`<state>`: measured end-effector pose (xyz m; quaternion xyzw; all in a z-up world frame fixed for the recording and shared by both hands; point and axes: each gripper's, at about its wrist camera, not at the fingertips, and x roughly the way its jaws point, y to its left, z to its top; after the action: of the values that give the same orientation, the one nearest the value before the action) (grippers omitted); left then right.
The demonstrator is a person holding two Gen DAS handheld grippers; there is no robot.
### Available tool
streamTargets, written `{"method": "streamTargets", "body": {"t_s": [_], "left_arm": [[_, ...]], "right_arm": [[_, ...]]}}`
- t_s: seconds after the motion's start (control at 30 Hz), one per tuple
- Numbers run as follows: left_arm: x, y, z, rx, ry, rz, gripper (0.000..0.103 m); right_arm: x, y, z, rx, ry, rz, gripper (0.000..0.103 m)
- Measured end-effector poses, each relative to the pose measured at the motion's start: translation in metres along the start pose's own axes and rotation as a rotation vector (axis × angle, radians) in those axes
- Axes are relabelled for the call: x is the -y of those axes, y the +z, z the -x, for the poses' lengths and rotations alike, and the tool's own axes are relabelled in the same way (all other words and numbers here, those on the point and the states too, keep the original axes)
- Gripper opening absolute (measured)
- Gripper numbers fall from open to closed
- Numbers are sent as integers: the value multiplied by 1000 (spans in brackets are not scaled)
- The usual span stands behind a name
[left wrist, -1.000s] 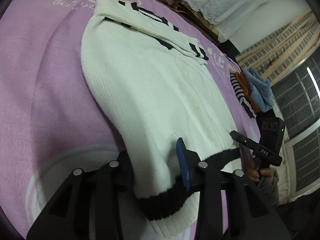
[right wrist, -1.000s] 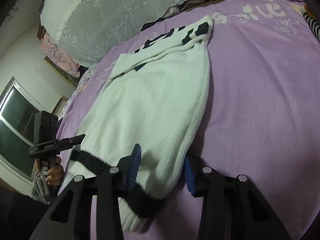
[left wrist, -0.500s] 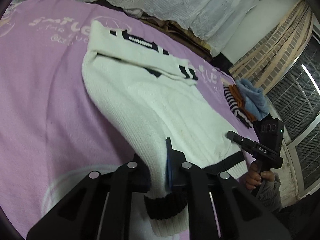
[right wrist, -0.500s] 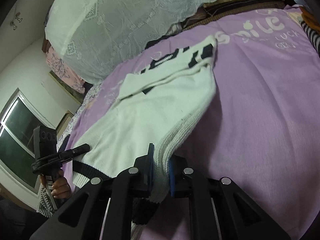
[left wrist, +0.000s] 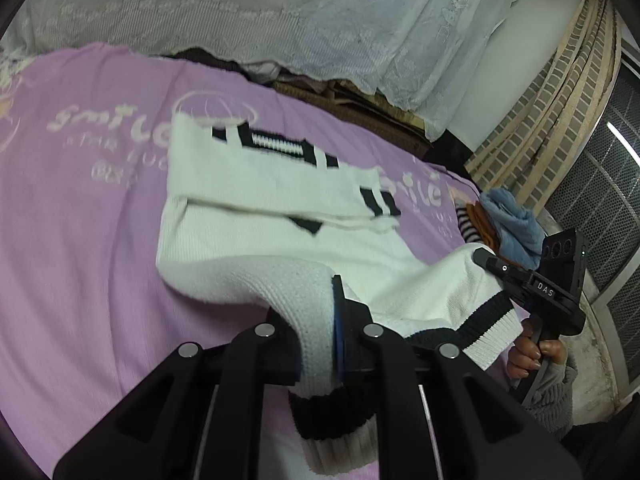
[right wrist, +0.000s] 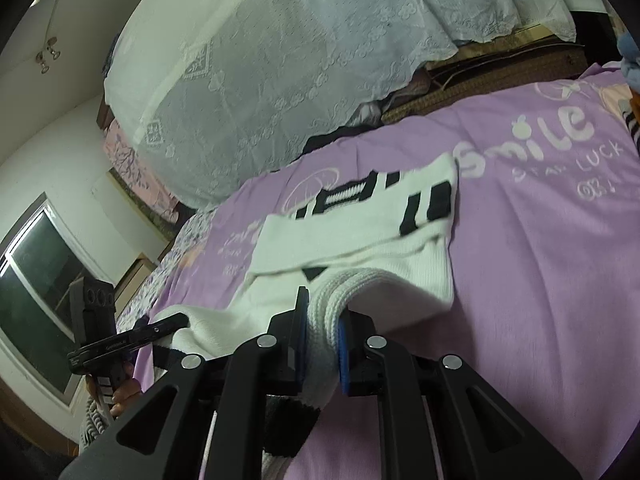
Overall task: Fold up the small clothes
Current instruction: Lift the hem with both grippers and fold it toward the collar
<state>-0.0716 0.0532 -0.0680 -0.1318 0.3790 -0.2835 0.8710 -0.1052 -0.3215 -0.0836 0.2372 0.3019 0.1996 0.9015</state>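
Where pinched, the white black-striped sweater (left wrist: pixel 280 208) bunches upward.

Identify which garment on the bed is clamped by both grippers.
The white sweater with black trim: left gripper and right gripper each pinch its lower part. The striped, orange and blue clothes lie untouched aside.

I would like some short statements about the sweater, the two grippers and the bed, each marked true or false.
1. The left gripper is shut on the white sweater. True.
2. The right gripper hangs open above the sweater. False: its jaws pinch the knit near the hem.
3. The sweater lies on a purple blanket. True.
4. The sweater is plain white. False: it has black stripes and a black hem band.
5. Other clothes lie in a pile beyond the sweater. True.
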Motion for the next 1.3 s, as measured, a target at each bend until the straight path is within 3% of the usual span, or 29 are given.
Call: {"method": "streamTargets", "body": {"t_s": [0.3,0.63,1.3], "left_arm": [[-2,45,-7,55,54,-20,11],[-17,95,-30,95,120,1,11],[-63,147,-99,107,163,124,11]], "right_arm": [[4,41,-22,40,17,-61,13],[15,88,-57,81,-20,-95,13],[57,125,-143,105,-62,-253,13]]}}
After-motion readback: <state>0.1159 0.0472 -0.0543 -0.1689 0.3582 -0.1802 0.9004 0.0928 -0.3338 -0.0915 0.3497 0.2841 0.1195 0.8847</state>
